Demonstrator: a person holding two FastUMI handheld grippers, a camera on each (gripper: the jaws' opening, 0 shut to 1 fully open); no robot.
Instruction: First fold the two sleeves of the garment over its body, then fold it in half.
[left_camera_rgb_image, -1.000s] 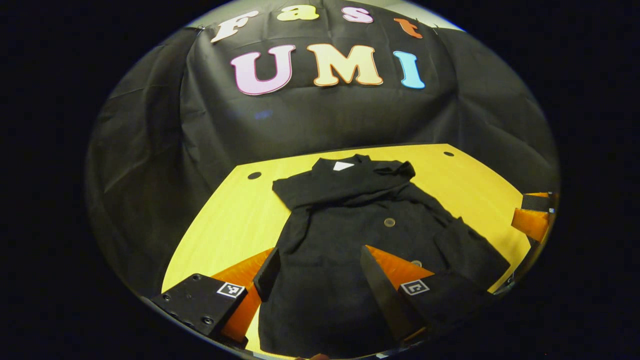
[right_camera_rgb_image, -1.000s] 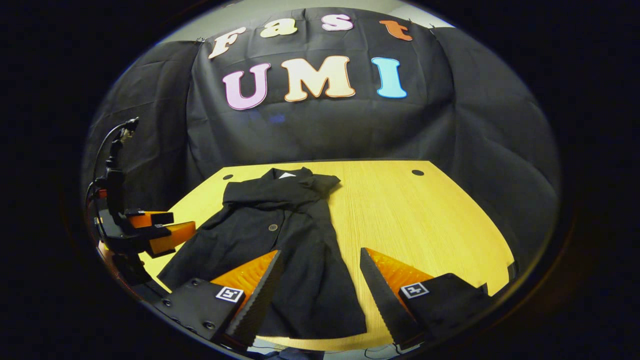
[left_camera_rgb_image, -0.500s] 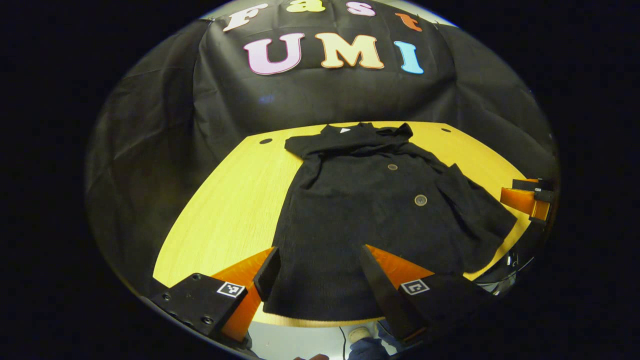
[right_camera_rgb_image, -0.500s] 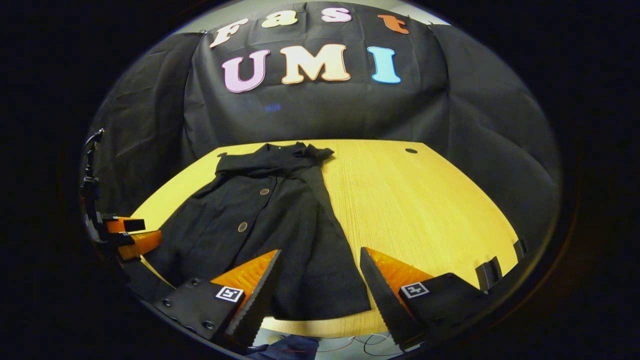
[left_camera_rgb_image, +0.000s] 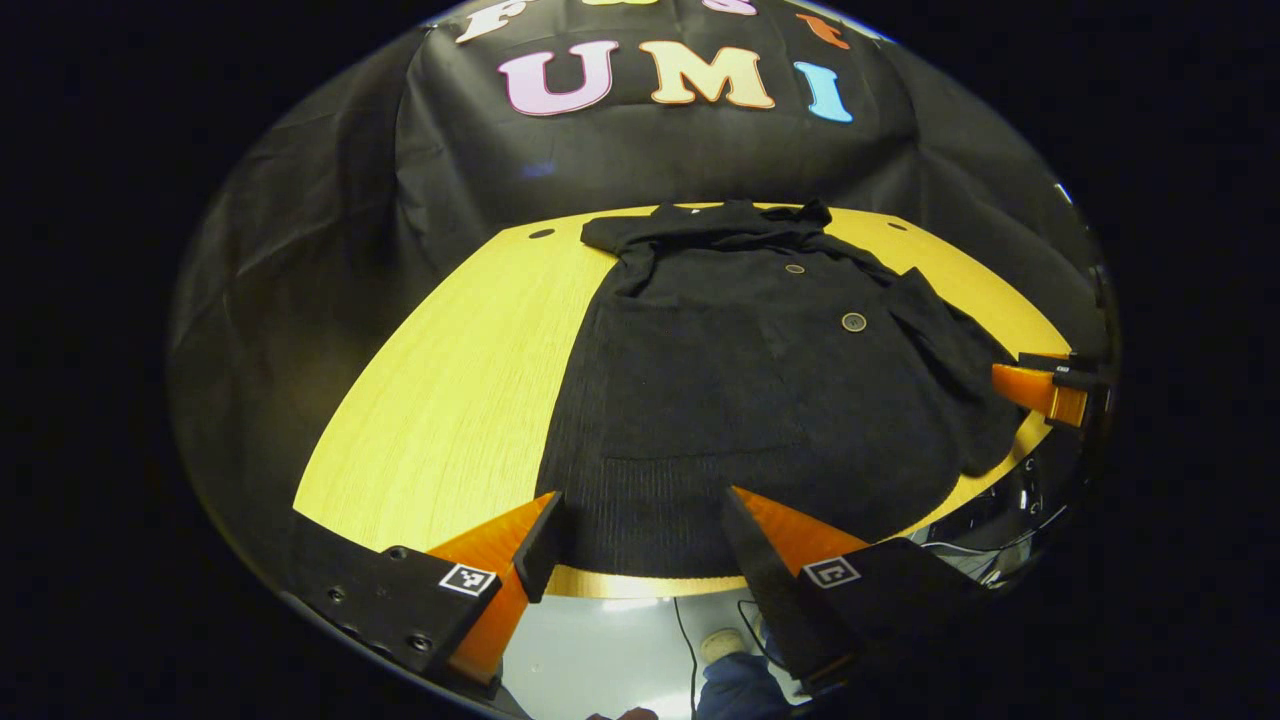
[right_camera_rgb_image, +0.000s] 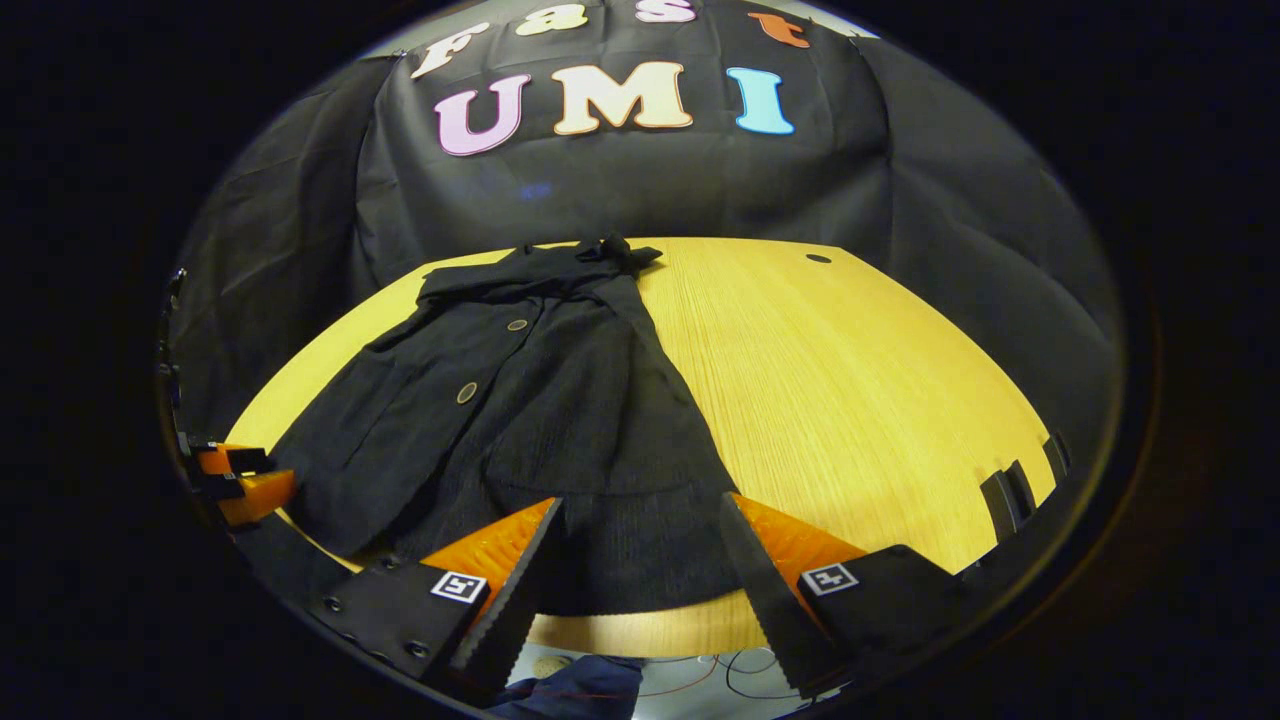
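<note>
A black buttoned garment (left_camera_rgb_image: 740, 380) lies flat on the yellow table (left_camera_rgb_image: 450, 400), collar at the far end. One sleeve is folded across the chest by the collar, and a flap of cloth lies along its right side. My left gripper (left_camera_rgb_image: 640, 510) is open over the hem at the near table edge, holding nothing. In the right gripper view the same garment (right_camera_rgb_image: 520, 400) covers the left half of the table (right_camera_rgb_image: 850, 400). My right gripper (right_camera_rgb_image: 640, 502) is open above the hem's right corner. Each gripper shows at the edge of the other's view: the right gripper (left_camera_rgb_image: 1045, 388) and the left gripper (right_camera_rgb_image: 235, 480).
Two round cable holes (left_camera_rgb_image: 541, 233) (right_camera_rgb_image: 818, 258) sit near the table's far corners. Below the near edge I see pale floor with cables, a shoe (left_camera_rgb_image: 720, 645) and a blue trouser leg (right_camera_rgb_image: 580, 695). Black cloth walls close in the far side.
Both grippers have drawn back toward the near table edge and tilted down. The hem now lies at their fingertips, and the floor has come into sight. The garment has not moved.
</note>
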